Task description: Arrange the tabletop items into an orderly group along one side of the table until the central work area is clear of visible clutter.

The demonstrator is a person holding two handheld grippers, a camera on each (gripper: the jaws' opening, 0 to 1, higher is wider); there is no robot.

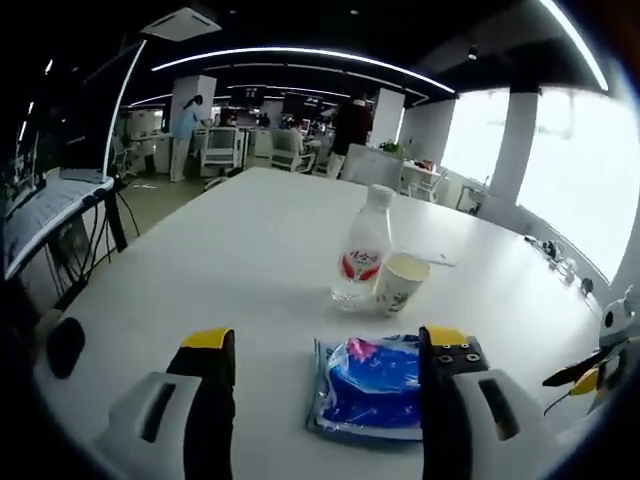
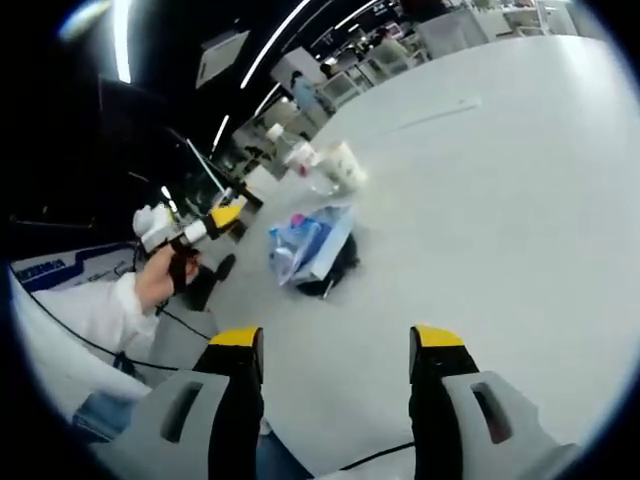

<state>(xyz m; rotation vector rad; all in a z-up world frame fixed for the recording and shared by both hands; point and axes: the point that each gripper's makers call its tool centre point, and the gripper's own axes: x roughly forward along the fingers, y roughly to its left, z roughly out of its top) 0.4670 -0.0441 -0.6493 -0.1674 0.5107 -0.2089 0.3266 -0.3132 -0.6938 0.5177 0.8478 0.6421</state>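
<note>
A blue plastic packet (image 1: 368, 388) lies flat on the white table (image 1: 250, 260), between the tips of my open left gripper (image 1: 327, 345), nearer the right jaw. Just beyond it a clear water bottle with a red label (image 1: 363, 250) stands upright, touching a paper cup (image 1: 400, 283). My right gripper (image 1: 592, 374) comes in at the right edge. In the right gripper view, my right gripper (image 2: 336, 340) is open over bare table with nothing between its jaws. Farther off are the packet (image 2: 305, 240), the bottle (image 2: 310, 168), the cup (image 2: 345, 165) and the hand-held left gripper (image 2: 222, 217).
A small black object (image 1: 65, 345) sits near the table's left edge. A thin pen-like item (image 1: 436, 262) lies past the cup. Cables (image 1: 555, 255) run along the right edge. Desks, chairs and people stand in the office behind. A white sleeve (image 2: 90, 310) shows at left.
</note>
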